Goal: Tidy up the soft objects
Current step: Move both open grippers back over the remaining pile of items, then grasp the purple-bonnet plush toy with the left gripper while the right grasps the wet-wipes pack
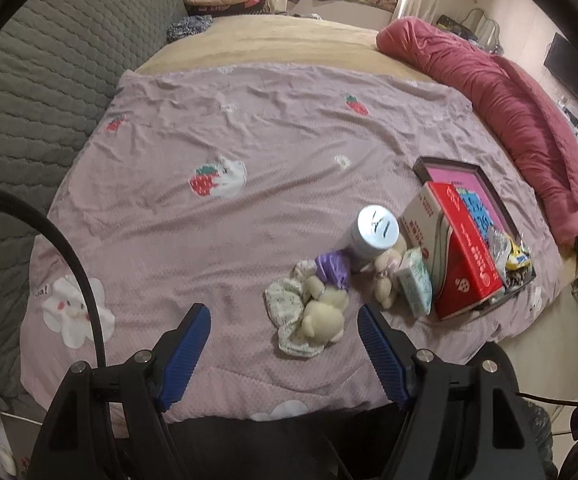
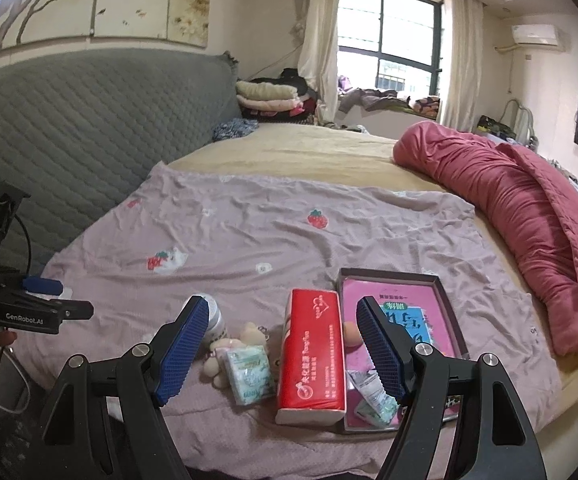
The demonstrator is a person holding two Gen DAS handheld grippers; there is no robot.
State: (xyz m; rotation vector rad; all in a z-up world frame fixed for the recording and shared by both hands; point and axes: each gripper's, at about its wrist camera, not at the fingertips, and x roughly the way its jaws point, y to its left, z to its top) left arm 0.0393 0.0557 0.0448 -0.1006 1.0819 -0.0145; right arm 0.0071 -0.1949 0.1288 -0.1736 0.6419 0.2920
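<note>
On the pink strawberry bedspread (image 1: 217, 128) lies a cream plush bear (image 1: 323, 312) on a floral cloth (image 1: 285, 304), beside a purple soft piece (image 1: 333, 268). A second small plush (image 1: 385, 276) (image 2: 225, 352), a green tissue pack (image 1: 417, 284) (image 2: 249, 372) and a red tissue pack (image 1: 465, 252) (image 2: 313, 352) sit nearby. My left gripper (image 1: 285, 324) hovers open just short of the cream bear. My right gripper (image 2: 279, 316) hangs open above the red pack and the tissue pack, holding nothing.
A dark shallow box (image 2: 445, 292) (image 1: 489, 184) holds a pink sheet, a blue booklet and wrappers. A white can (image 1: 375, 232) (image 2: 219, 320) stands by the plush toys. A rolled red quilt (image 2: 529, 208) lies along the right, a grey padded headboard (image 2: 69, 136) on the left.
</note>
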